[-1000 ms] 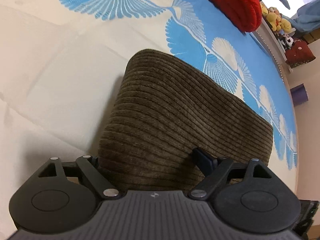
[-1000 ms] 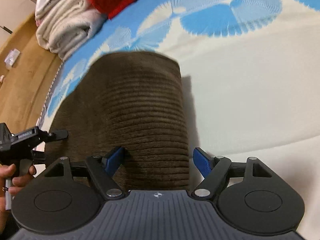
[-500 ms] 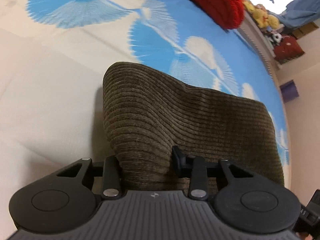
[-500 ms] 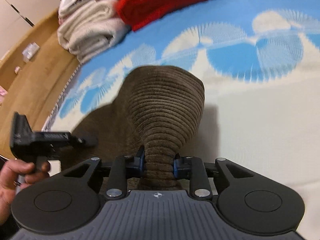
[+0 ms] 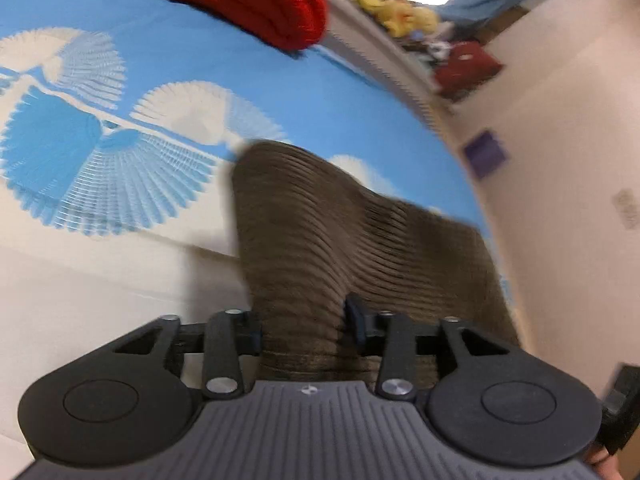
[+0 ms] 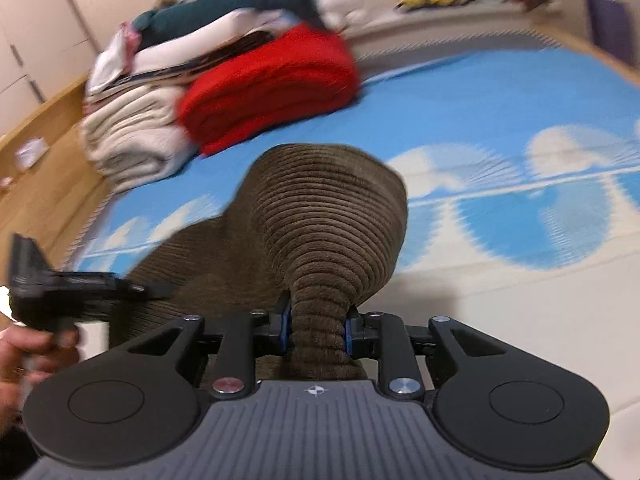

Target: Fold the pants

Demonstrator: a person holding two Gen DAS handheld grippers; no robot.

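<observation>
Brown corduroy pants (image 5: 320, 232) lie folded on a blue and cream bed cover (image 5: 168, 72), with their near edge raised. My left gripper (image 5: 304, 324) has one end of that edge between its pads, which press on the cloth while the jaws are opening a little. In the right wrist view the pants (image 6: 328, 208) bulge up in a hump. My right gripper (image 6: 316, 328) pinches a bunched roll of the cloth, its jaws opening slightly too. The left gripper (image 6: 60, 292) and the hand (image 6: 36, 348) holding it show at the left.
A red folded blanket (image 6: 272, 88) and a stack of white bedding (image 6: 132, 140) with a plush shark (image 6: 248, 0) sit at the far end of the bed. Yellow plush toys (image 5: 396, 16) line a ledge. Wooden floor (image 6: 40, 184) runs beside the bed.
Both grippers went from open around the pants' near edge to closed on it. They have lifted it and carried it forward, so the cloth now humps up.
</observation>
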